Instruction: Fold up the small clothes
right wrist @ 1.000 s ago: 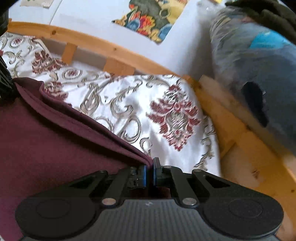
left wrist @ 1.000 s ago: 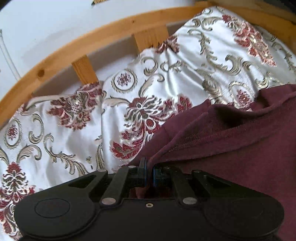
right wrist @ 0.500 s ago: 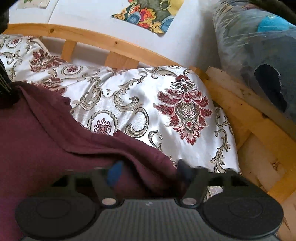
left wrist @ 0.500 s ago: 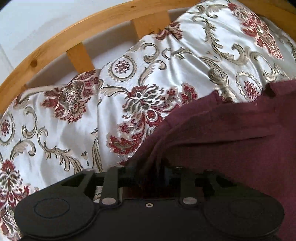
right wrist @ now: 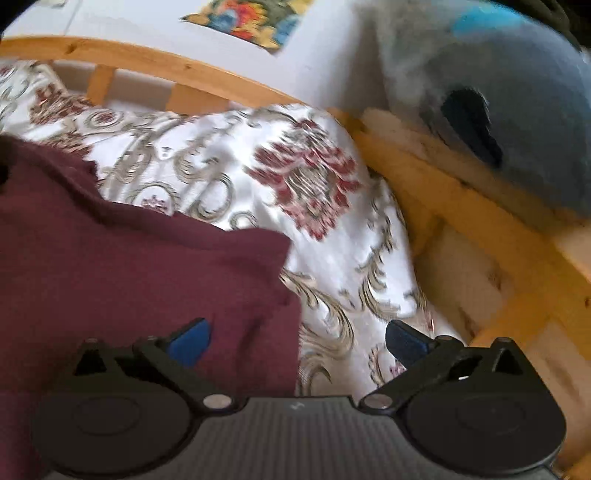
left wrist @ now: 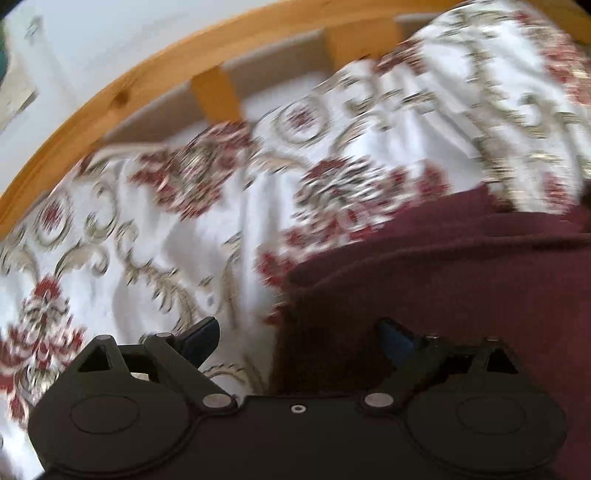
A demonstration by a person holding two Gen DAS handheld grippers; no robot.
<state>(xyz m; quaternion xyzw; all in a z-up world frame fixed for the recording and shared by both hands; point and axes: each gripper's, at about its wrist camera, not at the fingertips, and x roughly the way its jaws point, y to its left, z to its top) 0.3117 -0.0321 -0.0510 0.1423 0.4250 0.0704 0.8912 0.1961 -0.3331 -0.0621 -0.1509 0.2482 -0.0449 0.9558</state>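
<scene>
Both grippers opening over the garment [left wrist: 461, 288].
Left gripper [left wrist: 299, 338] and right gripper [right wrist: 297, 341] each straddle a garment corner, pads clear.

Maroon garment [right wrist: 129, 266] between opening jaws

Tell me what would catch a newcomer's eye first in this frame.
A maroon garment lies on a white bedspread with red and gold floral scrolls, inside a wooden bed frame. Both the left gripper and the right gripper are opening, pads clear of the cloth. A bright picture hangs behind.
</scene>
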